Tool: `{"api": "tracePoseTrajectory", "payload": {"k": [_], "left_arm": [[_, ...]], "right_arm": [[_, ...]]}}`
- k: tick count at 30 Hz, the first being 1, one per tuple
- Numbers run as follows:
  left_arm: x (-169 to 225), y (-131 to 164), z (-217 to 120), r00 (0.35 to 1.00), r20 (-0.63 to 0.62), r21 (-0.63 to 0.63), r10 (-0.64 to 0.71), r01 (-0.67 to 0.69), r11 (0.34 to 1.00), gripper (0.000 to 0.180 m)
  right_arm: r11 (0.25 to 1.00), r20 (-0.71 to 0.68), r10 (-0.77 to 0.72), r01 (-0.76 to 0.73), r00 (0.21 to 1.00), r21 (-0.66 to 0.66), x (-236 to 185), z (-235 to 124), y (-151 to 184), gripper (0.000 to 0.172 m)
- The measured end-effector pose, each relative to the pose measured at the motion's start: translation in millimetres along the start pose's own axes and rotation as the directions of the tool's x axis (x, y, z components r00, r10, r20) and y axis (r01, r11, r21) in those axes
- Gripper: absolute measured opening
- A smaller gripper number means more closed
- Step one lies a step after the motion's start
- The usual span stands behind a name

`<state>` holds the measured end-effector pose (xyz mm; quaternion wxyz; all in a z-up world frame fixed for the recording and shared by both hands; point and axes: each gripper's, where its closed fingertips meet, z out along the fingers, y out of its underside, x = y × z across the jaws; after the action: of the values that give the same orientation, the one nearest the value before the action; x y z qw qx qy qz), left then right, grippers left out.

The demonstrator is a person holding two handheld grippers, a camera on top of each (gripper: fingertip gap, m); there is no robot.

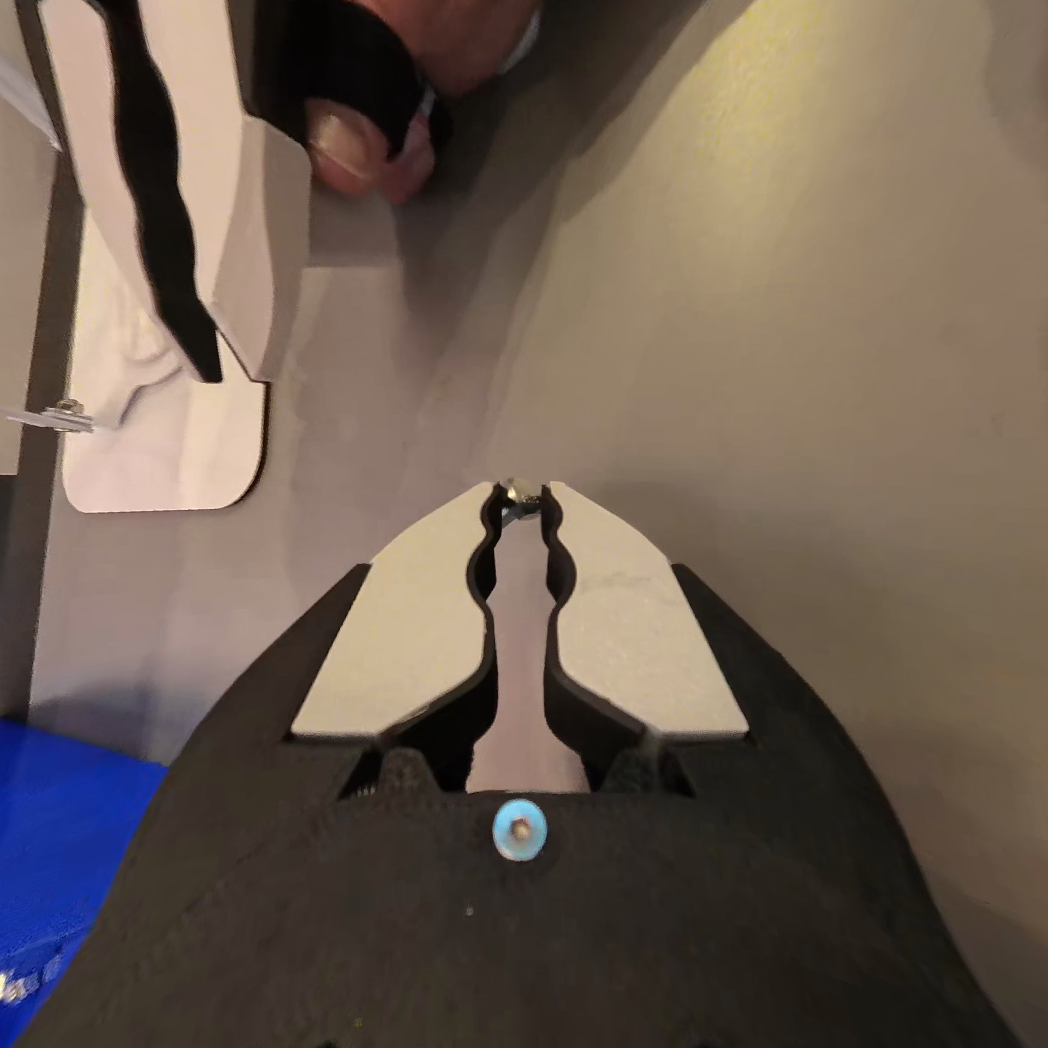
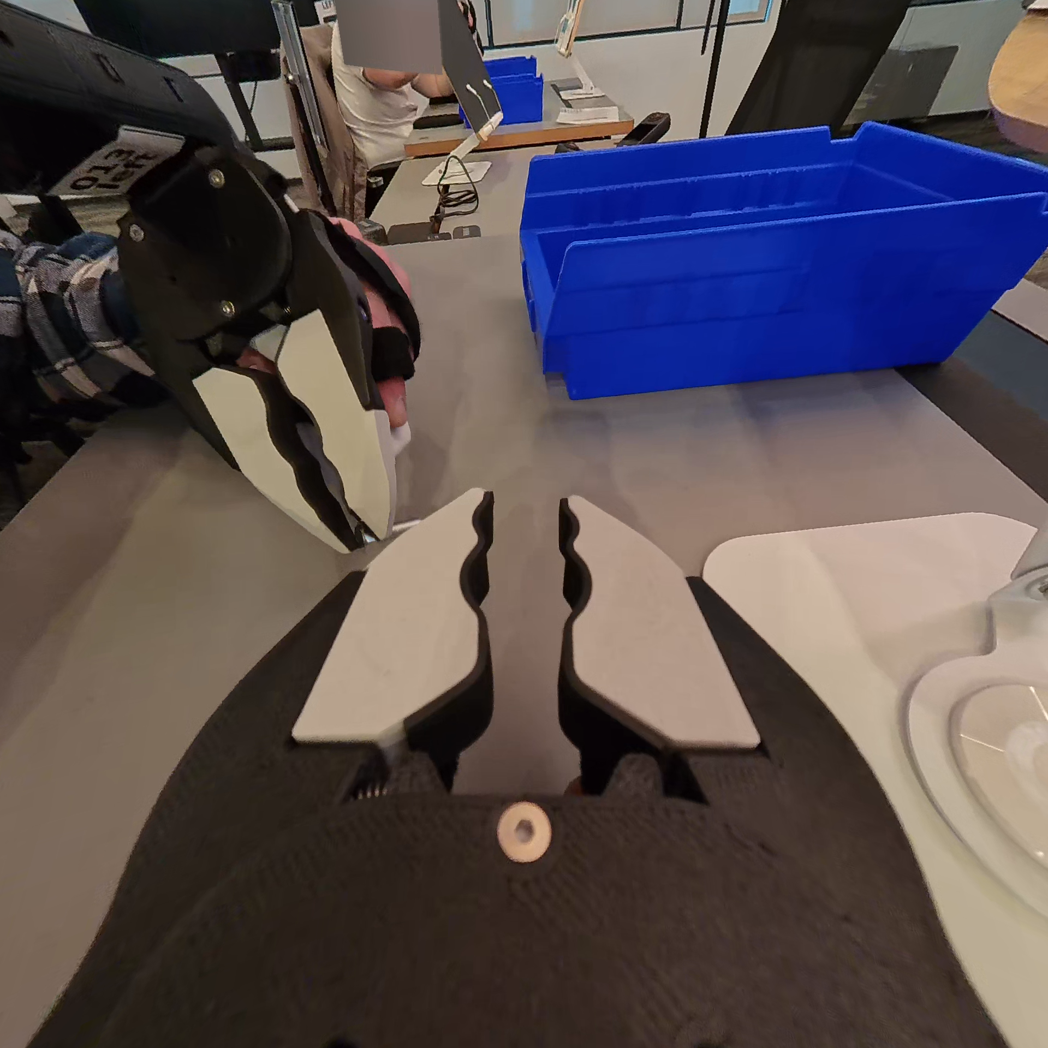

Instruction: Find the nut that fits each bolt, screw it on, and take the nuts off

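My left gripper [image 1: 522, 492] is shut on a small silver metal part [image 1: 520, 499], a hex-shaped fastener pinched at the very tips; I cannot tell whether it is a nut or a bolt. It is held just above the grey table [image 1: 737, 397]. The left gripper also shows in the right wrist view [image 2: 363, 536], with a glint of metal at its tips. My right gripper [image 2: 524, 502] is open and empty, its tips close to the right of the left gripper's tips. It also shows in the left wrist view [image 1: 232, 363], at the upper left.
A blue bin [image 2: 794, 272] stands on the far right of the table, and its corner shows in the left wrist view [image 1: 56, 822]. A white stand base [image 2: 850, 595] lies at the right, with a silver nut on a clear strip [image 1: 68, 417] by it. A person's hand [image 2: 391, 351] holds the left gripper. The grippers' ends are close to 9 cm from one another.
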<state>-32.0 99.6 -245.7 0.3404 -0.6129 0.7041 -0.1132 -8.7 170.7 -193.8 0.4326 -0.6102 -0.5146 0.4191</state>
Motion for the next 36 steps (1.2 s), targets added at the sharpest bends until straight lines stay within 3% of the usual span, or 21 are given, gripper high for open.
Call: {"api": "tracePoseTrajectory", "payload": {"k": [9,15,19,23,26,28,31,36], "left_arm": [[15.1,16.0,12.5,0.995,-0.099,-0.065,-0.018,0.012,0.998,0.013],[17.0,10.1,8.6,0.989,-0.134,-0.016,-0.057,0.055,0.998,0.032],[5.5,-1.4,-14.5,0.989,-0.116,0.071,-0.091,0.099,0.992,0.039],[-51.0,4.6,-68.4,0.983,0.106,0.106,-0.151,0.140,0.984,0.036],[-112.5,29.9,-112.7,0.919,0.335,0.065,-0.209,0.199,0.978,0.033],[-148.4,51.2,-135.0,0.873,0.418,0.035,-0.250,0.259,0.965,0.033],[-193.6,92.3,-147.3,0.813,0.466,-0.030,-0.349,0.409,0.912,0.032],[-236.9,140.2,-122.4,0.754,0.438,-0.084,-0.490,0.577,0.813,0.025]], "right_arm": [[1.000,0.007,-0.025,0.025,1.000,-0.016,-3.7,1.6,2.4,0.022],[1.000,0.014,-0.015,0.015,1.000,-0.008,-3.5,0.5,1.4,0.023],[1.000,0.016,-0.011,0.011,1.000,0.000,-3.2,-0.5,0.5,0.022],[1.000,0.018,-0.010,0.010,1.000,0.001,-3.3,-0.6,0.4,0.022],[1.000,0.020,-0.013,0.013,1.000,-0.003,-3.7,-0.2,1.0,0.022],[1.000,0.020,-0.016,0.016,1.000,-0.005,-4.1,0.1,1.1,0.022],[1.000,0.022,-0.020,0.020,1.000,-0.012,-4.7,0.9,2.2,0.022],[1.000,0.025,-0.025,0.026,0.999,-0.014,-5.7,0.7,2.7,0.022]]}}
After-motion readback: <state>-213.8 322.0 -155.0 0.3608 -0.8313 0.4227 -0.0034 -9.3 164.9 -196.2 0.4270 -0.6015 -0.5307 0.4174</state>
